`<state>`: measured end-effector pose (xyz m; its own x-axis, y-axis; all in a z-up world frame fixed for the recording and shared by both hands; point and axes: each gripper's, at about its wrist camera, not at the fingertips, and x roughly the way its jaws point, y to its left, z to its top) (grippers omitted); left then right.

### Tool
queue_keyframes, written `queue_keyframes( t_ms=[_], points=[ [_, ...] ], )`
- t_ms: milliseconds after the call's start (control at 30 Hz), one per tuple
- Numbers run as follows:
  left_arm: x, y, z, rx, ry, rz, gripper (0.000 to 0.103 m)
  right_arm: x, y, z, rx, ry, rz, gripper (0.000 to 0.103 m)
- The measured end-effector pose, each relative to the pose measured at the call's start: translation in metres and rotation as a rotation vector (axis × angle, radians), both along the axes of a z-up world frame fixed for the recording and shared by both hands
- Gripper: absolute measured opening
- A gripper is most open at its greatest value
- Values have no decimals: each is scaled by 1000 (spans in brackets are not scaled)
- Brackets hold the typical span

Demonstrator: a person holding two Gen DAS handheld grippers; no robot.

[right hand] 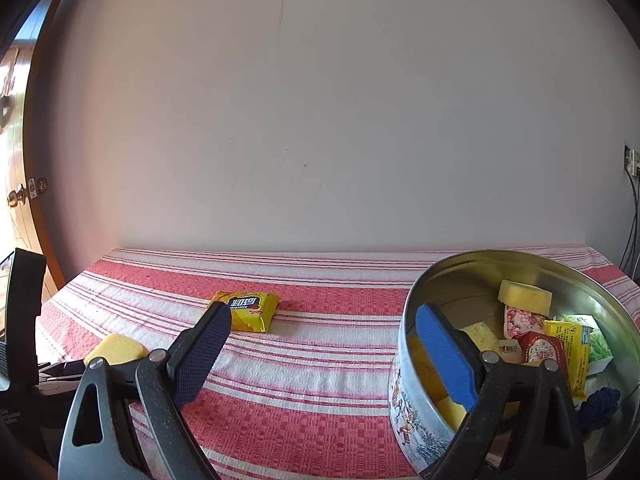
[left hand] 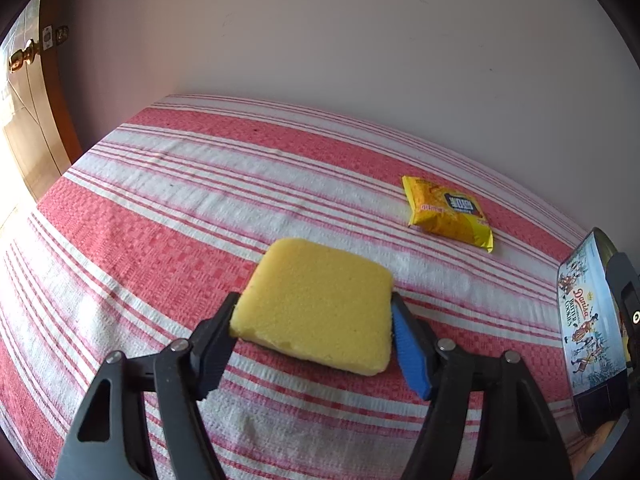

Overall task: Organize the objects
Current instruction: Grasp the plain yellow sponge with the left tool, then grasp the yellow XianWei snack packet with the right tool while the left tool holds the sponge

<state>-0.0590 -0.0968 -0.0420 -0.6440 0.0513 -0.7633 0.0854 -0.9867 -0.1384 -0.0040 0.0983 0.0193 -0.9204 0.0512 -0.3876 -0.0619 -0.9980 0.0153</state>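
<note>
A two-finger left gripper (left hand: 314,320) pinches a yellow sponge (left hand: 320,306) between its black and blue pads in the left wrist view, the sponge held flat and apparently just above a red-and-white striped cloth (left hand: 160,208). Beyond it, well apart, a yellow snack packet (left hand: 448,212) lies on the cloth near the plain wall (left hand: 320,32). A printed cookie tin (left hand: 588,328) stands at the right edge of the frame, partly hidden by a dark gripper part. A wooden door with a brass knob (left hand: 20,60) shows at far left.

From the right wrist view, the right gripper (right hand: 324,354) hangs with its fingers spread wide and nothing between them; its blue right pad (right hand: 446,356) stands over the open cookie tin's rim (right hand: 404,332). Inside the tin lie several yellow sponges (right hand: 524,296), red and yellow packets (right hand: 568,352) and a dark blue bundle (right hand: 600,404). The yellow snack packet (right hand: 248,310) rests on the striped cloth (right hand: 320,360) behind the left finger, and the held sponge (right hand: 116,350) appears at lower left beside the other gripper's body.
</note>
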Motion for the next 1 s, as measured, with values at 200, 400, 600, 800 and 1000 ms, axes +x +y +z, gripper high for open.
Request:
queue_keyframes(
  t_ms=[200, 400, 600, 800, 1000],
  points=[
    [-17, 1, 16, -145, 57, 37, 71, -23, -19, -4, 60, -47, 14, 95],
    [-34, -13, 12, -160, 40, 54, 71, -49, -34, -9, 84, -109, 30, 95],
    [-42, -24, 7, -89, 8, 40, 71, -42, 0, -6, -14, -86, -116, 95],
    [-41, -27, 8, -83, 5, 41, 71, -20, 15, 7, -56, 35, -264, 95],
    [-43, -40, 9, -69, 2, 84, 71, -68, -12, 3, -104, -110, -99, 95]
  ],
)
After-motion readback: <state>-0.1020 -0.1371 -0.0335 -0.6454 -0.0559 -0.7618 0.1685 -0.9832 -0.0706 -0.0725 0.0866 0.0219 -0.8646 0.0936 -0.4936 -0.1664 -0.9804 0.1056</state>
